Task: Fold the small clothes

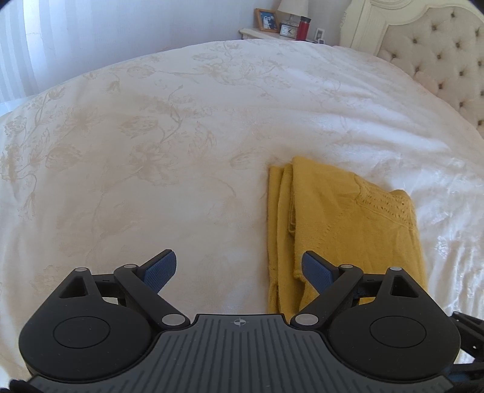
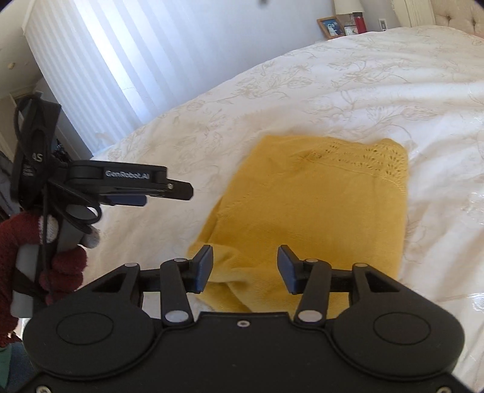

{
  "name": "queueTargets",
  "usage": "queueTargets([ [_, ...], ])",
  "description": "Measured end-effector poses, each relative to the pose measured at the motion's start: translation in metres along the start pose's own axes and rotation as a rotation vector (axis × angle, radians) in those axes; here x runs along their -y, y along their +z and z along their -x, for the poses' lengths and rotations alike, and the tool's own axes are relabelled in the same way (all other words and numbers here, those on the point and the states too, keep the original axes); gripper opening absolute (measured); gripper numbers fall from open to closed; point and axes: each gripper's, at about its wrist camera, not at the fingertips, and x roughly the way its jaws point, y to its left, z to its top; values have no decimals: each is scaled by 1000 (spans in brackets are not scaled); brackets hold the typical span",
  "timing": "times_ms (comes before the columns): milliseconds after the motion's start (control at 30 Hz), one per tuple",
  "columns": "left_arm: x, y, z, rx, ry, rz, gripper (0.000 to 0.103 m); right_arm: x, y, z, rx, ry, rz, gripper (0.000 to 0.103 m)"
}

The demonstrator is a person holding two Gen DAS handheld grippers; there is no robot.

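I see the yellow knit garment [image 1: 348, 223] lying folded flat on the white floral bedspread [image 1: 151, 151], toward the bed's near edge, its lace-patterned end pointing to the tufted headboard [image 1: 438, 60]. My right gripper [image 2: 245, 266] hangs over the garment's near end, jaws parted, grasping nothing. My left gripper [image 1: 239, 269] is spread wide over the bedspread beside the garment's left edge, empty; its right finger overlaps the fabric in view, contact unclear. Beyond the bed's far edge, a nightstand [image 1: 260, 32] carries a framed photo [image 1: 267, 19], clock [image 1: 289, 30] and red bottle [image 1: 303, 28].
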Motion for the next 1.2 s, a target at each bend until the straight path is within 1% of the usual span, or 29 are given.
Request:
queueTargets([
  [67,2,0,-1,-5,-3,-4,90,5,-9,-8,-34,20,-20,62],
  [133,4,-2,-2,-11,-9,-9,90,4,-20,-17,-130,64,2,63],
  [167,5,-3,-3,-15,-16,-12,90,1,-28,-14,-176,75,50,63],
  [233,9,-4,-5,-26,-38,-22,90,-9,-36,-11,-193,94,116,63],
  [300,14,-7,-7,-40,-64,-32,90,-9,-38,-5,-202,125,95,62],
  [367,20,-11,-9,-55,-92,-46,90,-6,-38,2,-177,129,65,62],
  [467,24,-20,-9,-80,-116,-58,90,-1,-40,14,-126,111,32,62],
  [500,24,-22,-8,-88,-121,-58,89,2,-42,19,-110,109,11,62],
  [533,23,-24,-7,-94,-130,-56,83,4,-43,23,-101,106,-2,62],
  [600,22,-28,-6,-111,-164,-46,81,9,-42,25,-87,94,-13,62],
  [733,25,-34,-2,-129,-221,-52,68,14,-48,40,-46,90,-46,63],
  [900,42,-43,5,-113,-231,-142,67,22,-63,60,29,70,-65,63],
  [967,47,-45,2,-117,-214,-161,60,32,-70,63,61,81,-111,63],
  [1000,49,-46,0,-118,-212,-164,53,37,-73,62,73,88,-141,63],
  [1033,49,-47,-3,-117,-219,-164,47,44,-77,64,83,93,-171,63],
  [1067,48,-48,-6,-117,-229,-158,44,47,-79,65,89,94,-187,63],
  [1100,47,-48,-8,-117,-244,-149,35,50,-81,67,95,92,-196,63],
  [1133,45,-50,-10,-122,-269,-136,19,52,-81,70,102,87,-201,63],
  [1200,40,-53,-12,-137,-305,-105,4,57,-80,73,117,87,-218,63],
])
